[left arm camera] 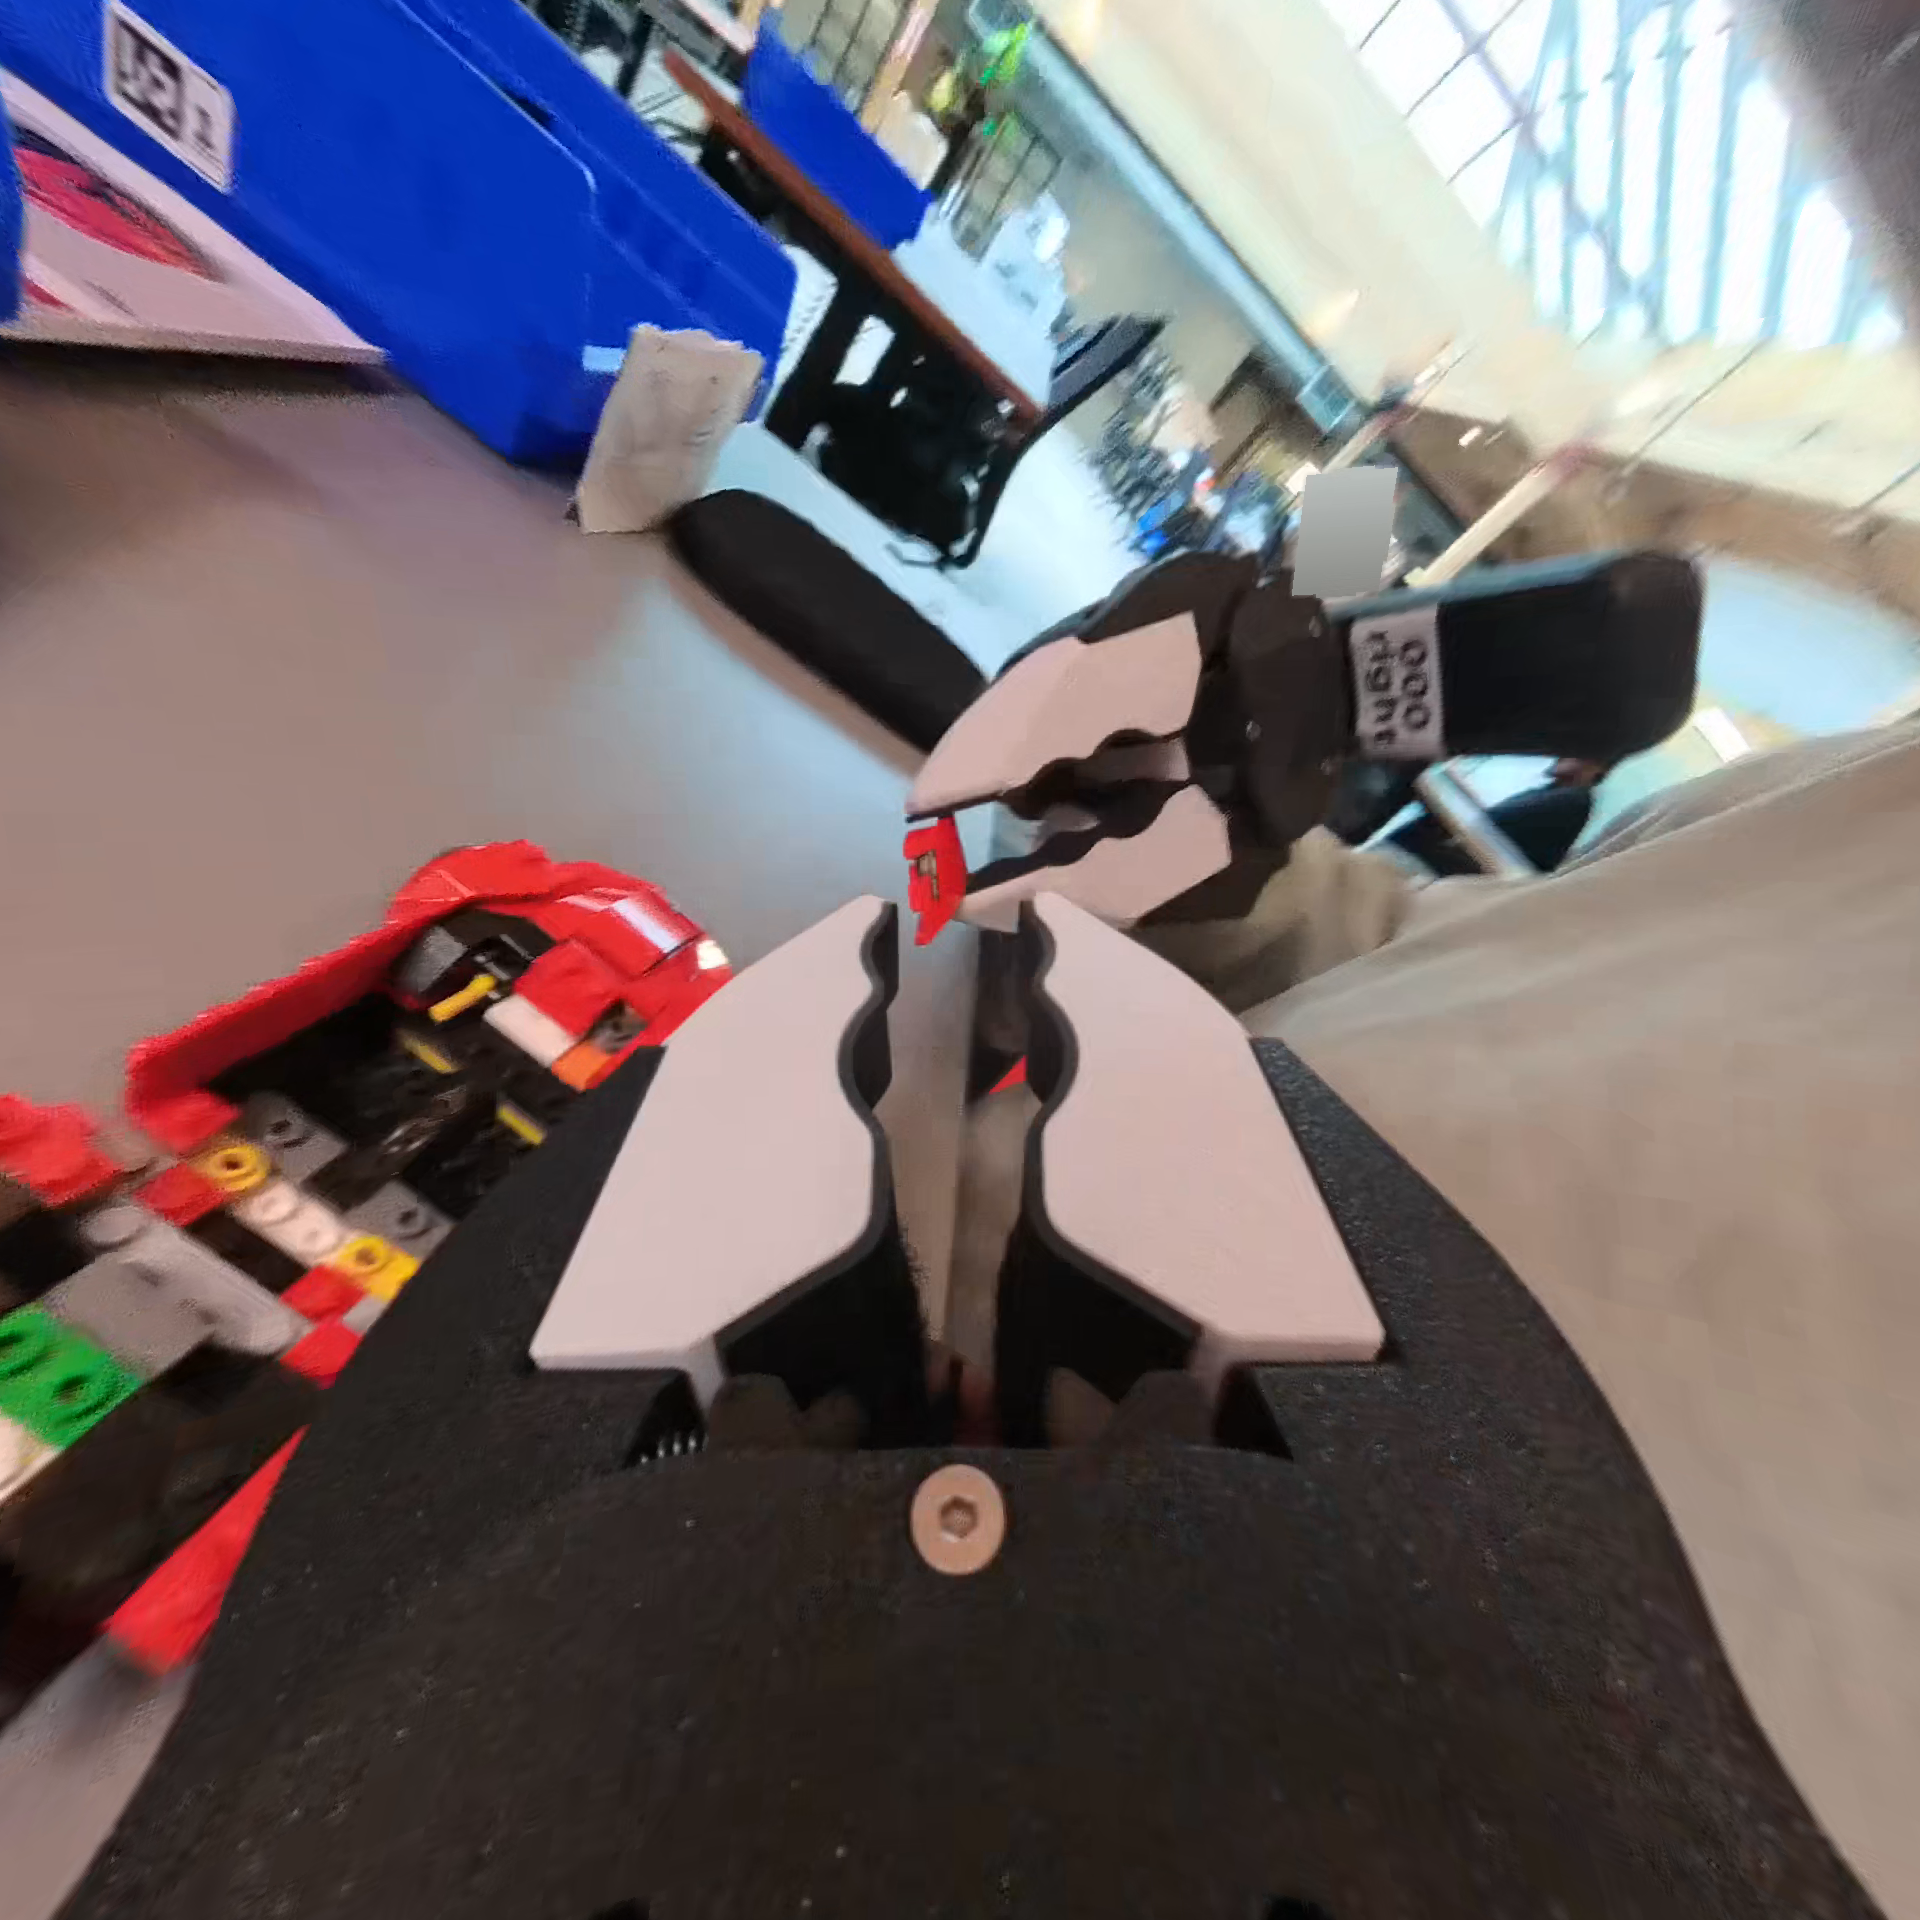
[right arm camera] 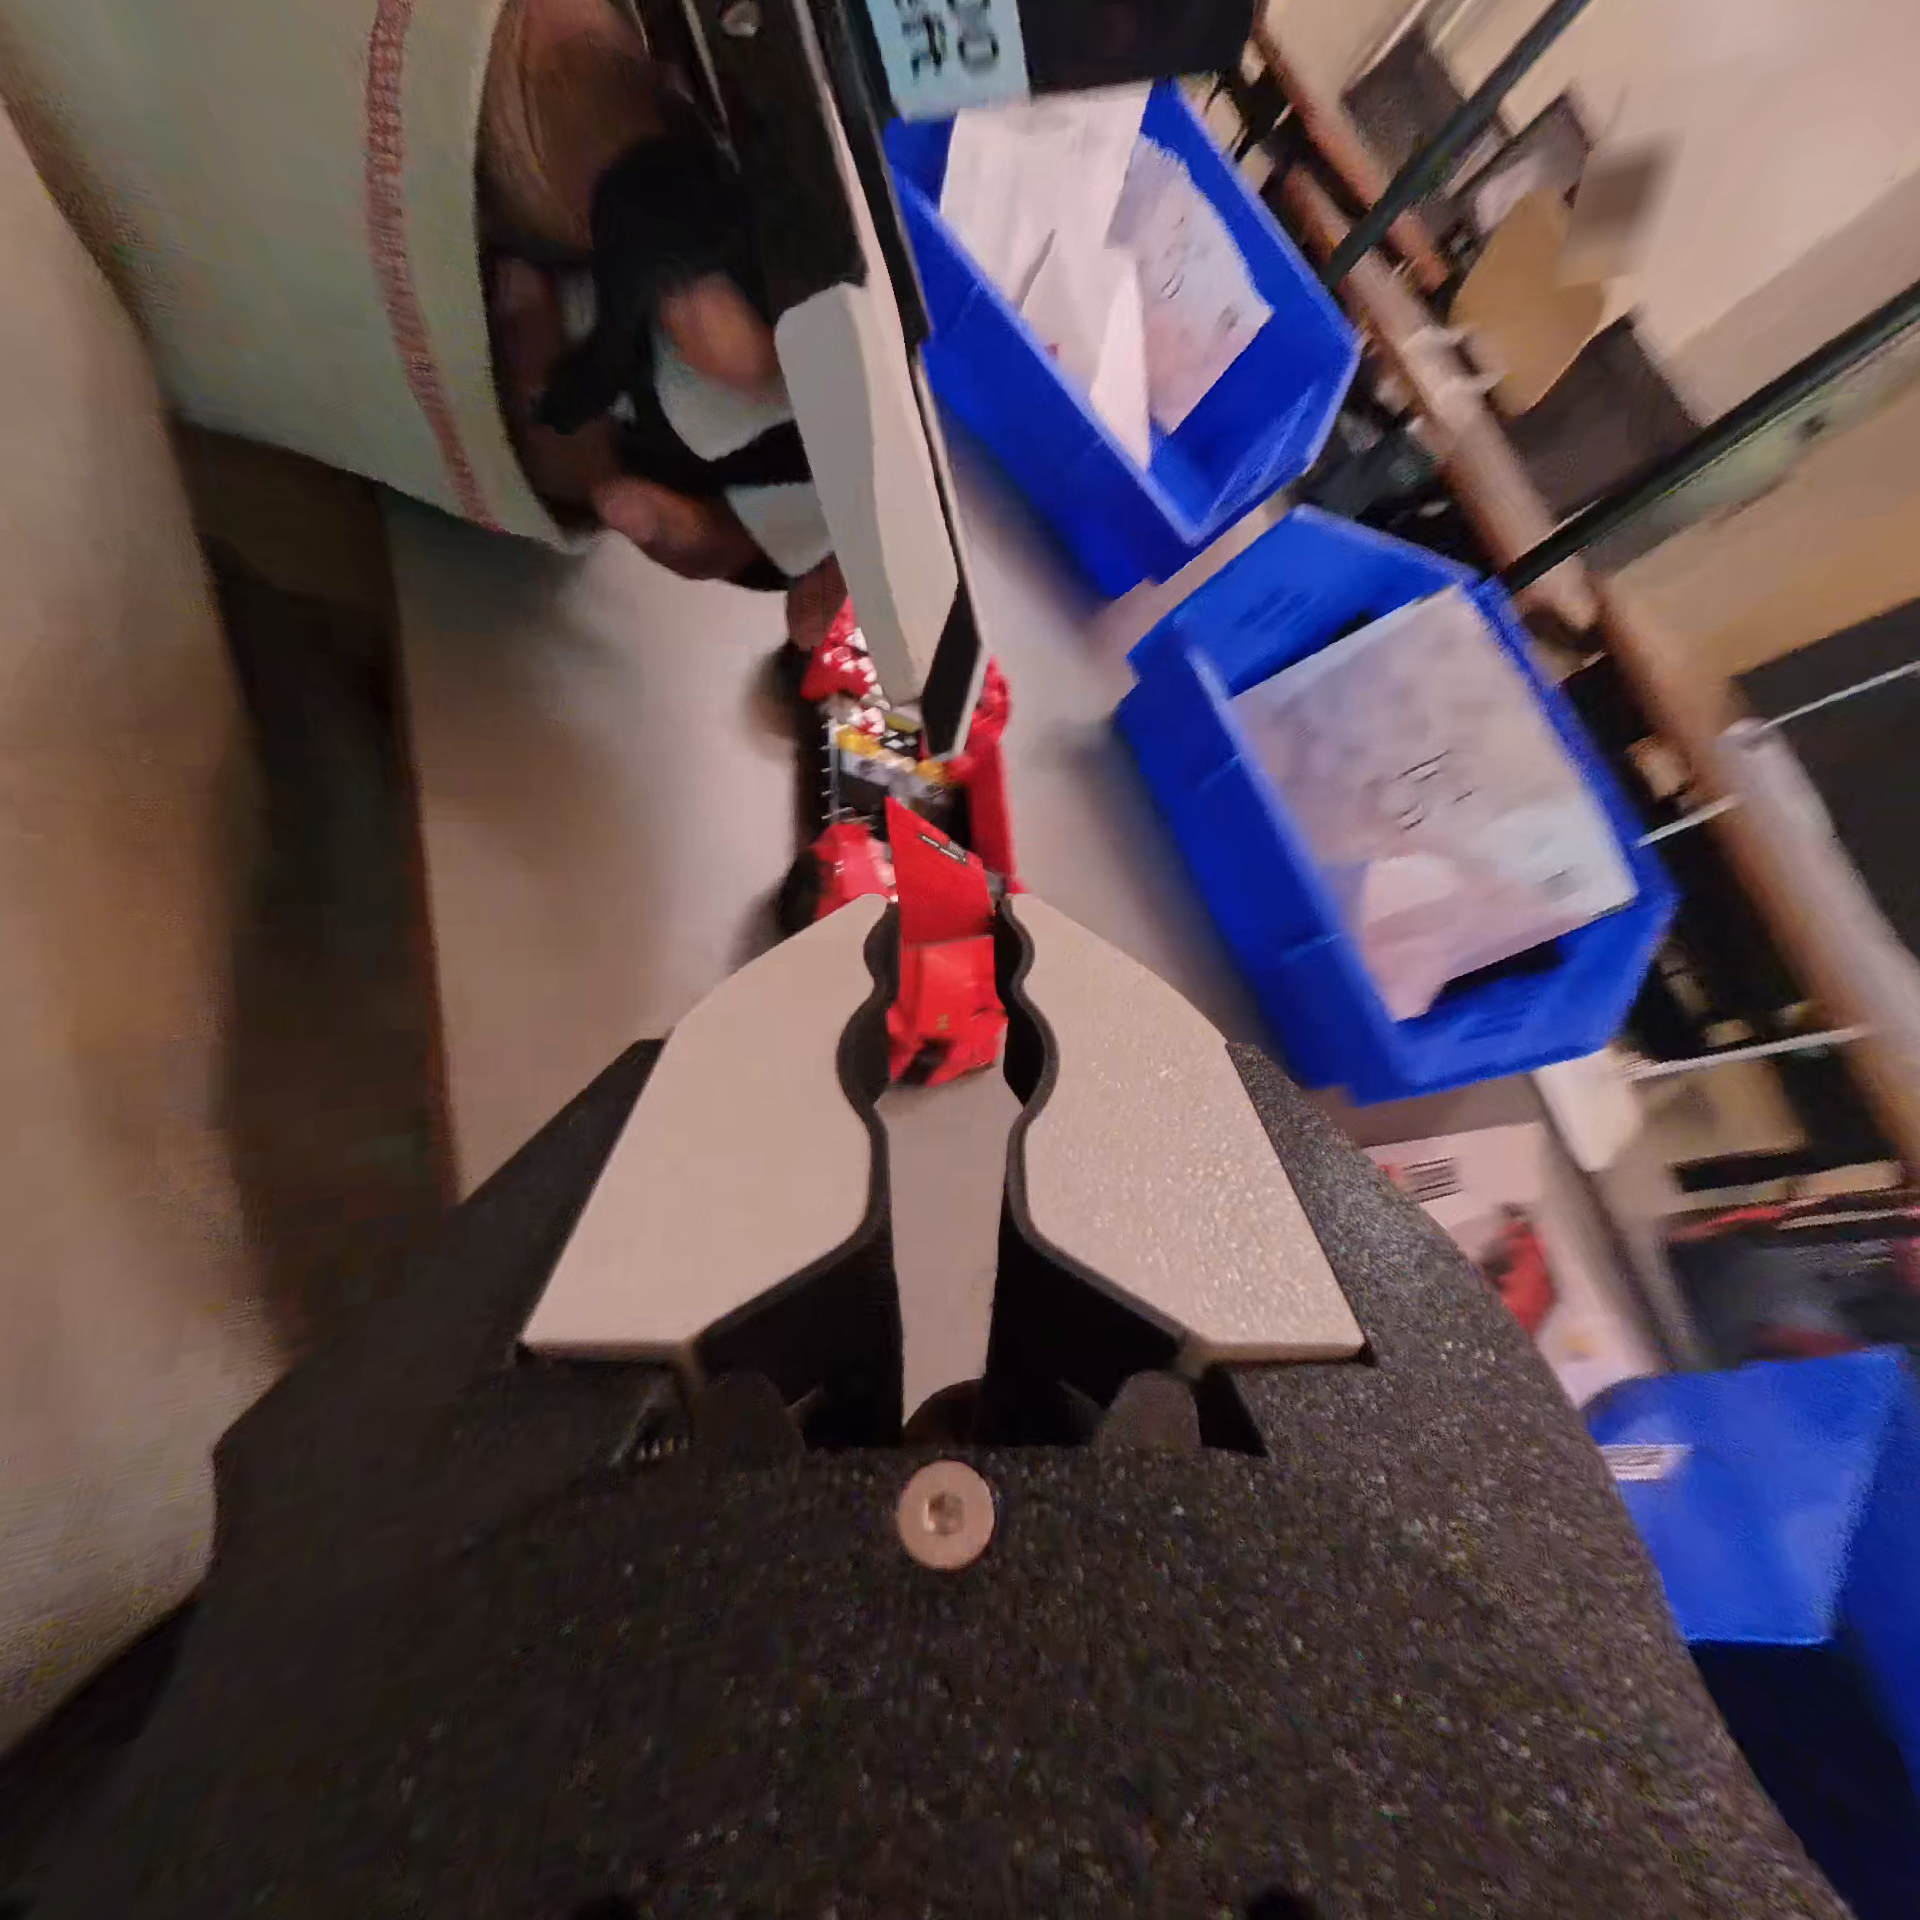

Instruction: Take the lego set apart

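The lego set, a partly stripped red car (left arm camera: 436,1039) with black, yellow and grey bricks showing inside, lies on the grey table (left arm camera: 312,623). It also shows in the right wrist view (right arm camera: 883,769). My right gripper (right arm camera: 940,914) is shut on a red lego piece (right arm camera: 940,977), held clear of the car. The left wrist view shows the same red piece (left arm camera: 932,873) pinched at the right gripper's (left arm camera: 940,857) tips. My left gripper (left arm camera: 961,914) is just right of the car with its jaws apart and table showing between them. In the right wrist view the left gripper (right arm camera: 925,707) points down at the car.
Two blue bins (right arm camera: 1122,436) (right arm camera: 1403,987) with white sheets stand beyond the car, and a third bin (right arm camera: 1766,1507) is at the lower right. A blue bin (left arm camera: 436,239), a white bag (left arm camera: 665,426) and a black pad (left arm camera: 821,603) sit farther back. A person's sleeve (right arm camera: 260,229) and clothing (left arm camera: 1558,1091) are close by.
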Demonstrator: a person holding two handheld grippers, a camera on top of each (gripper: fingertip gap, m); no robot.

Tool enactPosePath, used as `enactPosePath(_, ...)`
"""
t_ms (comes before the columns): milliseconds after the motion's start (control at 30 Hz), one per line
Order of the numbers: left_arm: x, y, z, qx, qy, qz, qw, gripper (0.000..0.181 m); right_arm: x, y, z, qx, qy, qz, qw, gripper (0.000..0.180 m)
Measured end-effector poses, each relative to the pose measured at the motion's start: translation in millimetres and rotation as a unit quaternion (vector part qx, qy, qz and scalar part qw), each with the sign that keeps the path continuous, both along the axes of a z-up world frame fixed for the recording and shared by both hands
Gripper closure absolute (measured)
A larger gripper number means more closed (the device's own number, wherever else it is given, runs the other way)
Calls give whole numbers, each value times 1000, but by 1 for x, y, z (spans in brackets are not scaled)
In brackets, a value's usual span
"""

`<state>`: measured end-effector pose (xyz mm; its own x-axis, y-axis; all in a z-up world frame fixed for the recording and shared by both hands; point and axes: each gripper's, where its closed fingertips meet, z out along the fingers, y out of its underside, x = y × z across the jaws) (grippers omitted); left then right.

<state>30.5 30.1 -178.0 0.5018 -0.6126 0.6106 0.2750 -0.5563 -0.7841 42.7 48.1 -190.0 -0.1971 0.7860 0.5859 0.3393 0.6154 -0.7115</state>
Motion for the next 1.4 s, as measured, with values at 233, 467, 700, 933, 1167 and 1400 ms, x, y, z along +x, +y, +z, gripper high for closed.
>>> enactPosePath(233,-1,6,5,2,-20,12,1000,170,-14,-2,17,40,42,26,998,162)
enactPosePath(467,-53,1,42,88,7,81,993,176,-18,5,25,-27,76,6,997,147)
enactPosePath(700,-312,-73,97,65,334,491,802,176,-2,50,3,-191,93,-53,976,144)
enactPosePath(933,-412,-81,83,-44,372,494,785,176,-1,69,-15,-240,83,-79,964,146)
enactPosePath(1167,-443,-62,47,-117,379,472,787,173,1,72,-19,-235,69,-88,966,145)
enactPosePath(1400,-443,-63,47,-123,380,473,785,171,2,74,-19,-243,69,-90,963,145)
